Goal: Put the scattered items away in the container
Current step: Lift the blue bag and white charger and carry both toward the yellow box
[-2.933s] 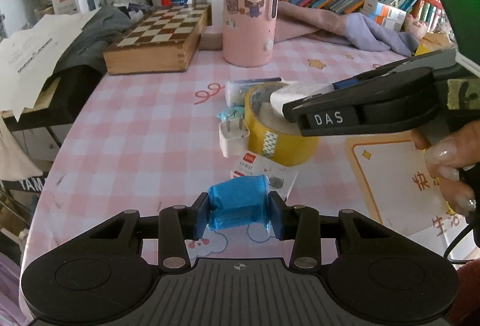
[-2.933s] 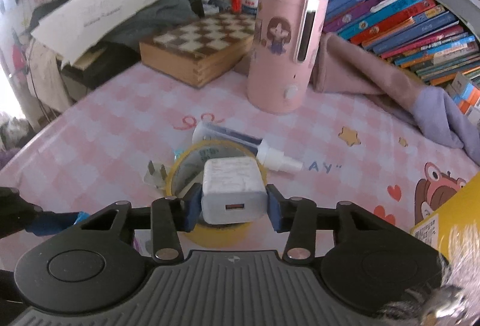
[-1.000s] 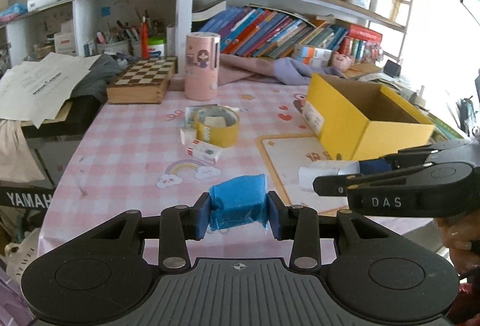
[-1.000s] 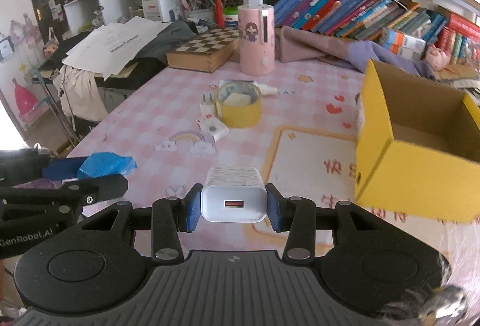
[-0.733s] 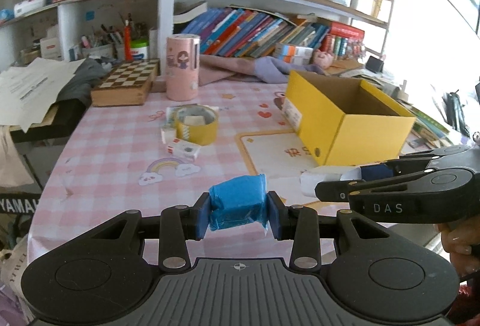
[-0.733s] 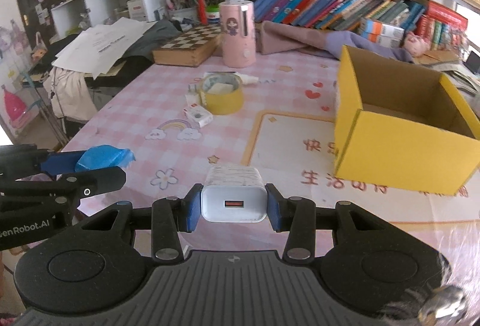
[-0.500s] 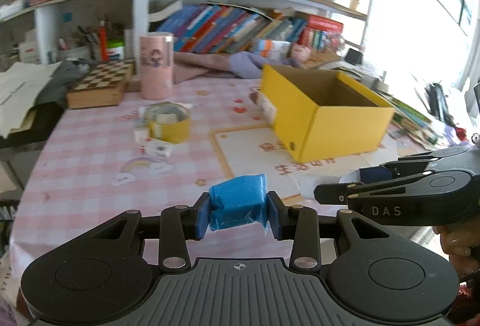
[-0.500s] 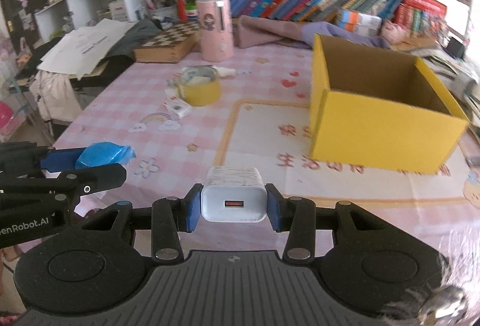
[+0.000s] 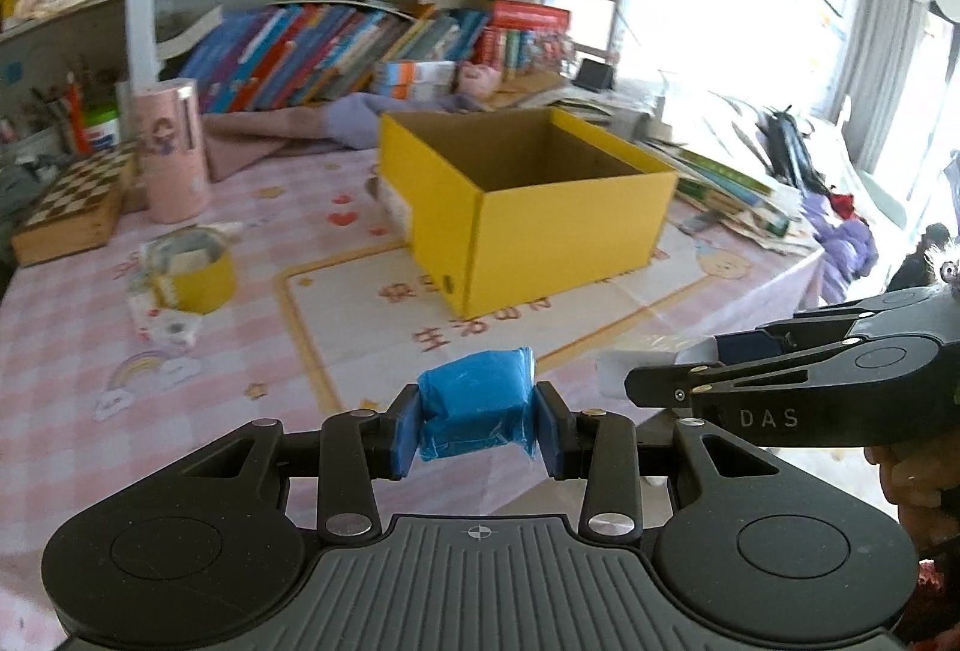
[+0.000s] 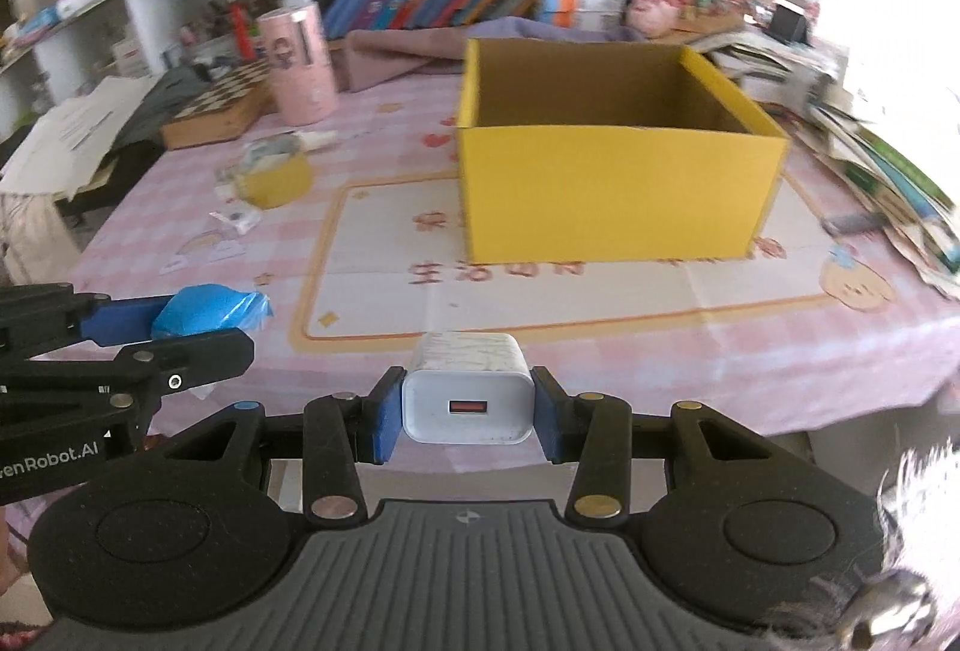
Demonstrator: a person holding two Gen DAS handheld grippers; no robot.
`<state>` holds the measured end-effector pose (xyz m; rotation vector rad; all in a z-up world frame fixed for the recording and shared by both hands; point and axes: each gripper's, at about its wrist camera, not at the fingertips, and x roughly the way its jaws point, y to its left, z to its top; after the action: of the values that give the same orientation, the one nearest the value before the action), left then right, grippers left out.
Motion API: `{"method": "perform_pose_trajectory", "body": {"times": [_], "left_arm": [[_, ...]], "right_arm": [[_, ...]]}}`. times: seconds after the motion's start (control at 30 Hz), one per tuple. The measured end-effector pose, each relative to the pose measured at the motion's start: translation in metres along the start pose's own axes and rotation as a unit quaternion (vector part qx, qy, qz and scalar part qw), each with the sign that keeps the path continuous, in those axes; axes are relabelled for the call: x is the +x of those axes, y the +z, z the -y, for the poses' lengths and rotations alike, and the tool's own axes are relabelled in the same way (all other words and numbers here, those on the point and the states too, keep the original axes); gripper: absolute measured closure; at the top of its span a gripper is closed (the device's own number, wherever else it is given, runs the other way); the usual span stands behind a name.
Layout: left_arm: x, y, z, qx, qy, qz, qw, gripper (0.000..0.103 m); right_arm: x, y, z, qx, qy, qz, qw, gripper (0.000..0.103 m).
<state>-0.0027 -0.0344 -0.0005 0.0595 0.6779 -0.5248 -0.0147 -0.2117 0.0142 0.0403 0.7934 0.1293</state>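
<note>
My left gripper (image 9: 477, 426) is shut on a blue wrapped packet (image 9: 477, 408), held above the table's near edge; the packet also shows in the right wrist view (image 10: 207, 312). My right gripper (image 10: 467, 420) is shut on a white USB charger (image 10: 467, 396), also above the near edge; its white tip shows in the left wrist view (image 9: 636, 369). The open yellow cardboard box (image 9: 528, 207) stands ahead on the table and looks empty (image 10: 612, 183). A yellow tape roll (image 9: 192, 273) with small items around it lies at the left (image 10: 273, 174).
A pink cylinder (image 9: 174, 150) and a wooden chessboard box (image 9: 72, 204) stand at the back left. Books and a purple cloth (image 10: 432, 39) line the back. Stacked books and papers (image 10: 888, 171) lie right of the box. A small white packet (image 9: 168, 330) lies near the tape.
Both grippers have swung right, away from the tape roll, with their loads still held. The yellow box has come toward the middle of both views and looks closer.
</note>
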Motion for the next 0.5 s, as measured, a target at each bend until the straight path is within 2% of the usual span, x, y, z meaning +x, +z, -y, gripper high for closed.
{"method": "perform_pose_trajectory", "body": {"times": [0.23,0.5], "left_arm": [[0.012,0.005,0.021,0.025,-0.021,-0.007,0.9994,0.065],[0.018,0.01,0.028,0.024,-0.014,-0.01,0.9996,0.065]], "right_arm": [[-0.006,-0.003,0.025,0.029,-0.016,0.001,0.999,0.062],[-0.003,0.001,0.035,0.028,-0.009,0.0,1.0,0.062]]}}
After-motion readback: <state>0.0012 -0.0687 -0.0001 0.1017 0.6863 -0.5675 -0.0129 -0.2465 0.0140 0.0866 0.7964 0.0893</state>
